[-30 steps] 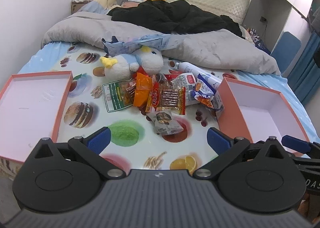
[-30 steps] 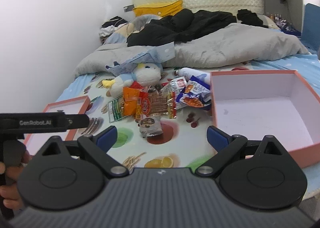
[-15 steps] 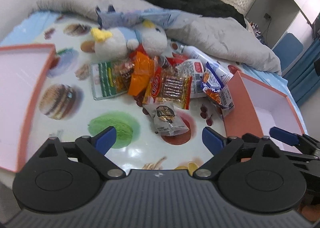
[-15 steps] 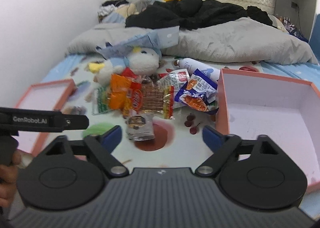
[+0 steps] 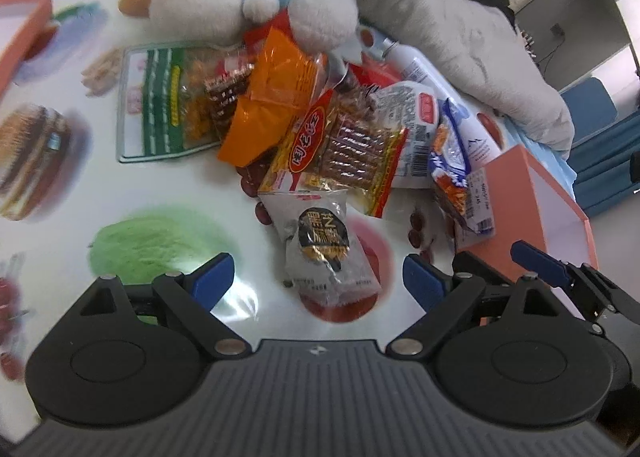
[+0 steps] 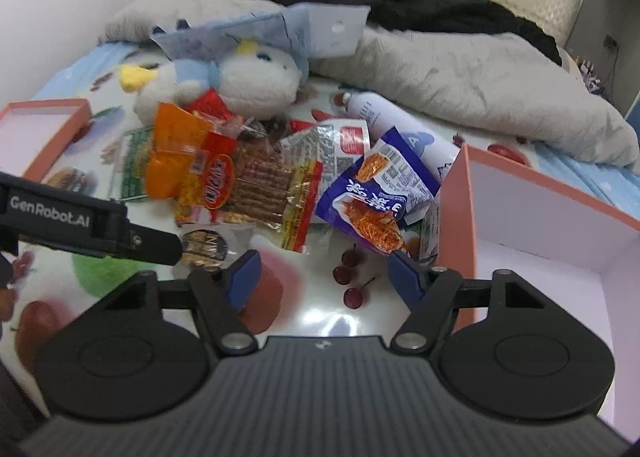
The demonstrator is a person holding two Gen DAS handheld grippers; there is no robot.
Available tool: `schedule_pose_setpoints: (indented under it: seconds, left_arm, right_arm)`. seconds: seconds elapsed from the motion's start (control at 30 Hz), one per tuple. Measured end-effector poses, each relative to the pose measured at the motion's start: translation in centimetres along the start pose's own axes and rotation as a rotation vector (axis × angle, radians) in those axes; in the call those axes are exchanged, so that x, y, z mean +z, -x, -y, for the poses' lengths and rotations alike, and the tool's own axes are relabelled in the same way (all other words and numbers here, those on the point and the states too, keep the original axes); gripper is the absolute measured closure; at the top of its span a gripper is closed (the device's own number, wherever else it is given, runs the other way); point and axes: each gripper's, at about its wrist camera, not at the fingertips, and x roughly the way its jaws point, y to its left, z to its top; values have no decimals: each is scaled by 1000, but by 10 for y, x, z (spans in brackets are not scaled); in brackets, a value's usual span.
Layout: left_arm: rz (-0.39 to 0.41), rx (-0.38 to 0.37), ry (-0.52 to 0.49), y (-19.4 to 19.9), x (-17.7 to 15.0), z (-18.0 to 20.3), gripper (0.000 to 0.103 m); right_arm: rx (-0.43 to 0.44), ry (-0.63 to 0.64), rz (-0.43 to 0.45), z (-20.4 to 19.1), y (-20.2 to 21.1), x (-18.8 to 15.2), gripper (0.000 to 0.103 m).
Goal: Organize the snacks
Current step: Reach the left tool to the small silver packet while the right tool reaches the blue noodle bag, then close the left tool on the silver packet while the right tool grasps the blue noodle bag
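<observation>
Both claws gape wide and hold nothing: the left gripper (image 5: 318,281) now hangs low over the white wrapped snack (image 5: 324,245), while the right gripper (image 6: 324,271) has closed in beside the coral box (image 6: 560,225). A plush toy (image 6: 248,81) crowds the far side of the snack pile (image 5: 332,137), and a white bottle (image 6: 384,117) lies behind the blue noodle packet (image 6: 376,197), seemingly touching the box wall.
</observation>
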Motion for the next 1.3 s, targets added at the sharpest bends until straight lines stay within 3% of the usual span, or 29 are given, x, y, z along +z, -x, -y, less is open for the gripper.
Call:
schedule_pose_setpoints:
  seconds: [0.1, 0.23, 0.5, 0.7, 0.87, 1.03, 1.3]
  left_arm:
    - [-47, -17, 16, -19, 6, -3, 14]
    - [-74, -15, 19, -37, 11, -5, 19]
    - [-90, 4, -5, -58, 16, 2, 30]
    - [-74, 26, -77, -63, 16, 12, 45]
    - [-69, 21, -82, -61, 15, 10, 53]
    - [-78, 23, -86, -49, 10, 7, 56]
    - [-71, 38, -79, -9, -23, 1, 60]
  right_arm:
    - [-16, 37, -3, -4, -12, 2, 42]
    - [-41, 105, 3, -9, -26, 4, 62]
    - [-97, 212, 50, -14, -40, 8, 66]
    - [-59, 203, 4, -14, -56, 9, 94]
    - [-63, 134, -4, -10, -50, 12, 99]
    - [-58, 160, -6, -15, -35, 6, 100]
    - [-29, 169, 0, -26, 7, -14, 100]
